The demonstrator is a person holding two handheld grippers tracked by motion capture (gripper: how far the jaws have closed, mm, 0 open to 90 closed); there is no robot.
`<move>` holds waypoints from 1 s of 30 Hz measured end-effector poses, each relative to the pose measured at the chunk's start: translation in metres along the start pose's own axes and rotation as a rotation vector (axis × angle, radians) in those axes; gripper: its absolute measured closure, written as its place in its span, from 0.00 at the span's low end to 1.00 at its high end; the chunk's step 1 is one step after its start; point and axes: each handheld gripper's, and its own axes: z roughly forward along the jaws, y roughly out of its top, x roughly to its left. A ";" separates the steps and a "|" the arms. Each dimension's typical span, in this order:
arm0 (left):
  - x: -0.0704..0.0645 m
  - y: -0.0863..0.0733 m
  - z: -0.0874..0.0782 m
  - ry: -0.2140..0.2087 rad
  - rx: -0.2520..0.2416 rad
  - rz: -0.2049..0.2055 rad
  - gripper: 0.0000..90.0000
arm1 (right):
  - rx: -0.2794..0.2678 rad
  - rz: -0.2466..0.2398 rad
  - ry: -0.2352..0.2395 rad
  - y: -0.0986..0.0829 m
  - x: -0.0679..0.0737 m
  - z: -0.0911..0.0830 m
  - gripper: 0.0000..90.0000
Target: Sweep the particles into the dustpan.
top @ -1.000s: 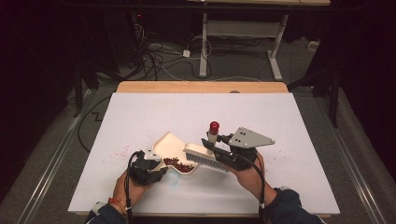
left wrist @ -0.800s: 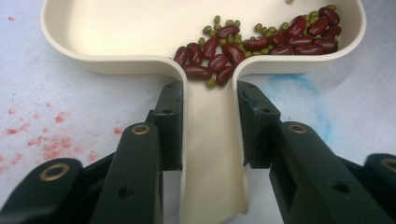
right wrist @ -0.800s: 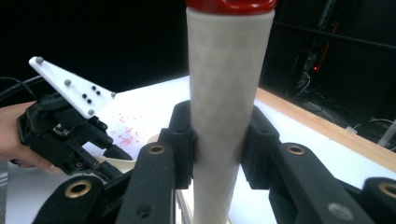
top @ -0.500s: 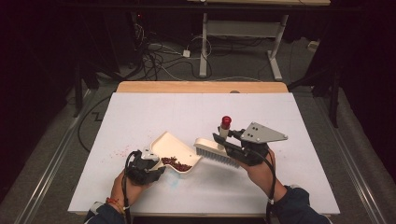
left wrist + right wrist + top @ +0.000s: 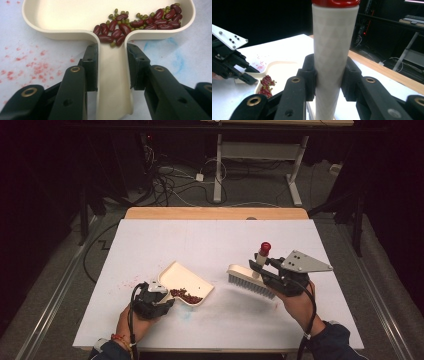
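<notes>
- My brush (image 5: 248, 279) sits to the right of the dustpan (image 5: 184, 284), a clear gap of worktop (image 5: 215, 240) between them, bristles down, head running left-right.
- Right hand-held gripper (image 5: 262, 267) is clamped on the brush's upright, red-capped handle (image 5: 334, 60).
- Left hand-held gripper (image 5: 161, 296) pinches the dustpan's handle (image 5: 113, 82); the beans (image 5: 136, 20) sit inside the pan near that handle.
- I reckon the next sweep goes left, toward the pan.

White table (image 5: 210, 240) — dustpan (image 5: 180, 279) resting on it.
</notes>
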 end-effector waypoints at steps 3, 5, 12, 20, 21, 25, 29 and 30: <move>0.002 0.000 -0.001 0.006 0.001 -0.007 0.70 | 0.009 0.008 -0.009 -0.003 -0.006 -0.006 0.78; 0.002 0.000 0.000 0.008 0.003 -0.005 0.70 | 0.018 0.009 -0.016 -0.006 -0.010 -0.010 0.78; 0.003 -0.001 0.000 0.013 0.006 -0.004 0.70 | 0.029 0.014 -0.050 -0.014 -0.022 -0.023 0.78; 0.006 -0.001 0.001 0.017 0.009 -0.009 0.70 | 0.049 0.015 -0.058 -0.018 -0.032 -0.035 0.78; 0.006 -0.001 0.001 0.017 0.010 -0.009 0.70 | 0.053 0.016 -0.059 -0.019 -0.033 -0.037 0.78; 0.006 -0.002 0.002 0.022 0.009 -0.011 0.70 | 0.053 0.011 -0.056 -0.020 -0.035 -0.045 0.78; 0.007 -0.002 0.001 0.020 0.009 -0.018 0.70 | 0.057 0.016 -0.052 -0.022 -0.036 -0.053 0.78; 0.007 -0.002 0.001 0.019 0.010 -0.018 0.70 | 0.057 0.019 -0.052 -0.023 -0.036 -0.055 0.78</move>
